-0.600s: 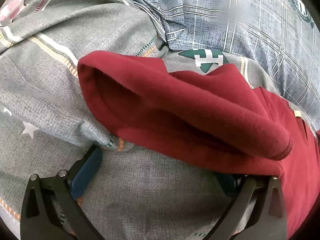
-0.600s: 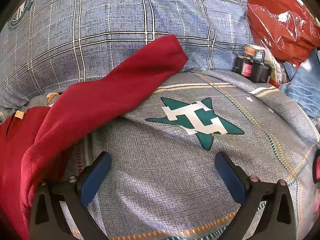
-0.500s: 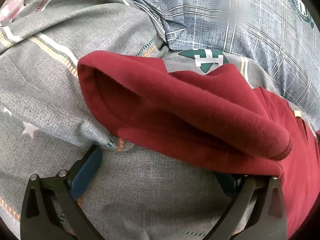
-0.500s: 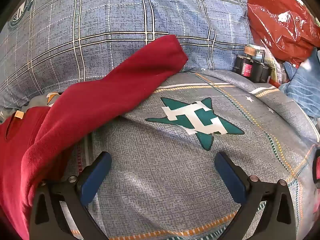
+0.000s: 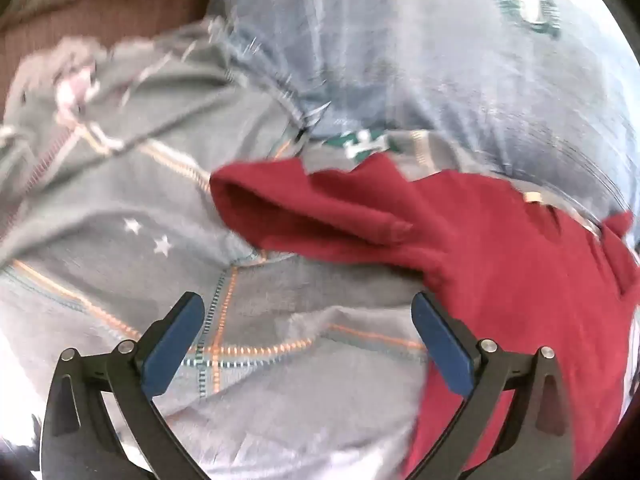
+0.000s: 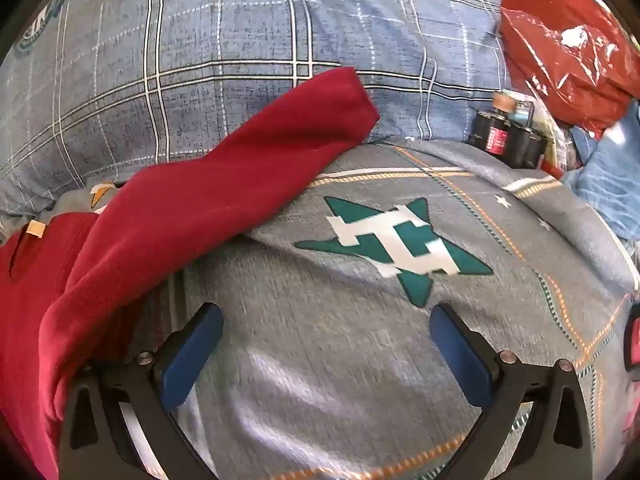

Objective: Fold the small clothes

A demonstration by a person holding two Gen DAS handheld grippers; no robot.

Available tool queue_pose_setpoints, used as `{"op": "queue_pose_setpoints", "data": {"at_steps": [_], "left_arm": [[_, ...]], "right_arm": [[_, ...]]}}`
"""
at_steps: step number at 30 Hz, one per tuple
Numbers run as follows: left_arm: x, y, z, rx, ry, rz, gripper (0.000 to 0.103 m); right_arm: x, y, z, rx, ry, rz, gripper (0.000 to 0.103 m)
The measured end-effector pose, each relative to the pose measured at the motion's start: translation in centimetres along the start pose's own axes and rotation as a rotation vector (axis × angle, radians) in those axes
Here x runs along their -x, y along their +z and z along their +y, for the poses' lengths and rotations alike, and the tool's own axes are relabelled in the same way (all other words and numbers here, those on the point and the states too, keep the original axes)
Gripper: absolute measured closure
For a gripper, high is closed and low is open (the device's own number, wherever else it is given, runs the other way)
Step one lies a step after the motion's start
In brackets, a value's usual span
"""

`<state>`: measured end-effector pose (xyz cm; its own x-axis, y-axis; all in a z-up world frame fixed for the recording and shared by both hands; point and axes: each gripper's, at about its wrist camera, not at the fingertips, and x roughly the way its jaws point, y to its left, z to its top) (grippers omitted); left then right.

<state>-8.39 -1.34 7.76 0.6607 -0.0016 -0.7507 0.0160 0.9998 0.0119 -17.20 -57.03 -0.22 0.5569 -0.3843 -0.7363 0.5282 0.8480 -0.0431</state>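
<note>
Nearest to us in the left wrist view, our left gripper has its blue pads spread wide with nothing between them, over a grey quilt crossed by orange and teal stitched lines. The right-hand pad sits just beside the edge of a red top, which may be touching it; the blur keeps us from telling. That top lies on the quilt to the right, and one sleeve reaches left across the cloth with its open cuff toward the left. This whole view is smeared. Beyond the sleeve we see two small white stars printed on the quilt, then a blue checked pillow with a round green badge at the back. In the right wrist view, our right gripper is likewise spread wide and empty over the quilt. The body of the top bunches at the left, close to the left-hand pad, with a small tan label at its neck. Its other sleeve runs up and to the right, the cuff resting against the pillow. Past the pads a green star with white bars is printed on the quilt. Farther right stand dark bottles, and behind them a red plastic bag.
</note>
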Motion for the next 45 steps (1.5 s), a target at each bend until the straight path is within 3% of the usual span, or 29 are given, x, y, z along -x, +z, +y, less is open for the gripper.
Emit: {"op": "queue_pose_setpoints", "data": {"at_steps": [3, 7, 8, 12, 14, 16, 21, 27, 33, 38, 45], "left_arm": [[1.9, 0.1, -1.0, -0.022, -0.032, -0.026, 0.000], [2.6, 0.4, -3.7, -0.063, -0.055, -0.040, 0.000], [2.9, 0.2, -4.2, -0.081, -0.056, -0.048, 0.000], [4.0, 0.0, -6.8, -0.150, -0.059, -0.062, 0.000], [4.7, -0.2, -7.4, -0.162, -0.074, -0.076, 0.000], [5.0, -0.3, -7.9, -0.162, -0.081, -0.073, 0.000], [5.7, -0.5, -8.3, -0.147, -0.095, -0.070, 0.000], [5.6, -0.6, -8.1, -0.134, -0.105, -0.055, 0.000], [4.4, -0.6, -7.5, -0.116, -0.108, -0.040, 0.000], [3.3, -0.7, -7.5, -0.102, -0.124, -0.017, 0.000], [2.2, -0.4, -8.2, -0.124, -0.135, 0.000, 0.000]], "right_arm": [[2.9, -1.2, 0.5, 0.030, 0.025, 0.072, 0.001], [10.1, -4.0, 1.9, 0.068, 0.086, 0.028, 0.001], [11.6, -4.4, 2.2, 0.067, 0.129, 0.041, 0.001], [19.2, -5.9, 3.5, -0.002, 0.458, 0.081, 0.000], [22.2, -5.9, 4.6, 0.023, 0.594, 0.097, 0.000], [24.9, -5.7, 6.4, 0.078, 0.660, 0.080, 0.000], [26.6, -4.8, 9.8, 0.156, 0.642, -0.011, 0.000], [22.7, -4.5, 14.5, 0.148, 0.538, -0.033, 0.000], [20.7, -4.9, 19.0, 0.232, 0.509, -0.073, 0.001], [20.0, -5.4, 20.8, 0.255, 0.447, -0.121, 0.001], [17.6, -6.2, 21.8, 0.296, 0.383, -0.123, 0.000]]}}
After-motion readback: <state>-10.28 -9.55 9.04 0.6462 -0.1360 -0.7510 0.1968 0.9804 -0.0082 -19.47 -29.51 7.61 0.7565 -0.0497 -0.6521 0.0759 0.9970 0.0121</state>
